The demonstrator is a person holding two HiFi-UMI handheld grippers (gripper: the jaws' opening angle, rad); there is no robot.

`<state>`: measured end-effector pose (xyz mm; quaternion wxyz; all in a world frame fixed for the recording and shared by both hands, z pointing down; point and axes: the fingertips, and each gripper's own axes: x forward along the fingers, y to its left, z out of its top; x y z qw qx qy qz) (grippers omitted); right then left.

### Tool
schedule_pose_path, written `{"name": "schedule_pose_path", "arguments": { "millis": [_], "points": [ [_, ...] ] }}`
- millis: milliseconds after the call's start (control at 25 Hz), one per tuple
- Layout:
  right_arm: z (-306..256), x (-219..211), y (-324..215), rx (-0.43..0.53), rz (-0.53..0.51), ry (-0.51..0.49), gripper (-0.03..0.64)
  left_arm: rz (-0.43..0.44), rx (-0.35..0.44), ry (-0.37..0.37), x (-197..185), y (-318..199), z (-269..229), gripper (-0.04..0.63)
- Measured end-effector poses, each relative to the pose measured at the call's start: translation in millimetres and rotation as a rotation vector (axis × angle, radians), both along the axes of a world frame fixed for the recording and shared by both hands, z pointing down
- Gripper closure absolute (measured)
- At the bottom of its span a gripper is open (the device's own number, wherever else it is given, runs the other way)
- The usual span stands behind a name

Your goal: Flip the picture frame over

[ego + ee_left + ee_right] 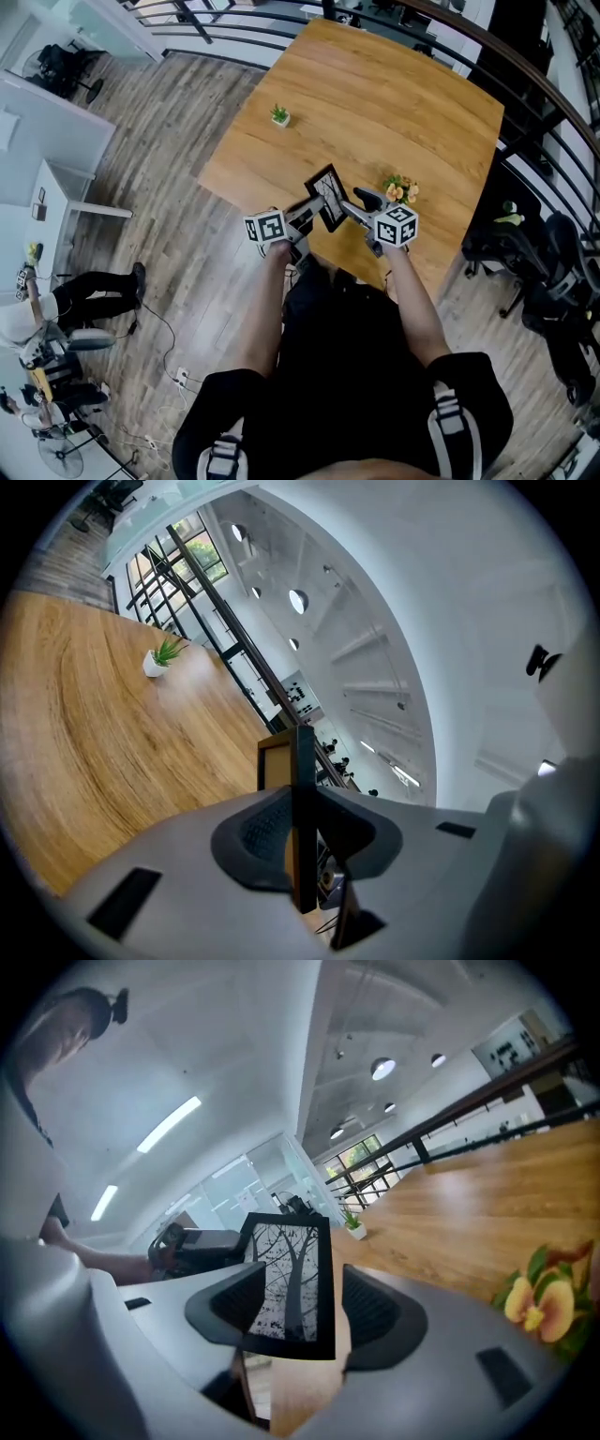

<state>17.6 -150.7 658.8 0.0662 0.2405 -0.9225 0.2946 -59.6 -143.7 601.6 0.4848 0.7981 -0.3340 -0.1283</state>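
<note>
Your left claw [309,212] is clamped on one edge of the picture frame [328,197], holding it tilted over the near edge of the counter [394,103]. Your right claw [354,208] stands apart with the frame's other side between its pads, not pressed. Orange flowers [400,190] sit just beyond.
</note>
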Motion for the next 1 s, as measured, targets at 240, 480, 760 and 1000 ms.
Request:
{"name": "schedule_pose_path", "arguments": {
  "millis": [240, 480, 760, 1000],
  "points": [
    [-4, -5, 3, -0.109, -0.026, -0.134, 0.351, 0.080, 0.019, 0.048, 2, 7, -9, 0.502],
    [-5, -14, 7, -0.118, -0.068, -0.130, 0.353, 0.139, 0.017, 0.083, 7, 11, -10, 0.502],
    [0, -15, 7, -0.119, -0.078, -0.115, 0.385, 0.176, 0.028, 0.084, 4, 12, -7, 0.500],
    [2, -11, 9, -0.108, -0.090, -0.092, 0.424, 0.167, 0.027, 0.094, 2, 12, -6, 0.500]
  ]
}}
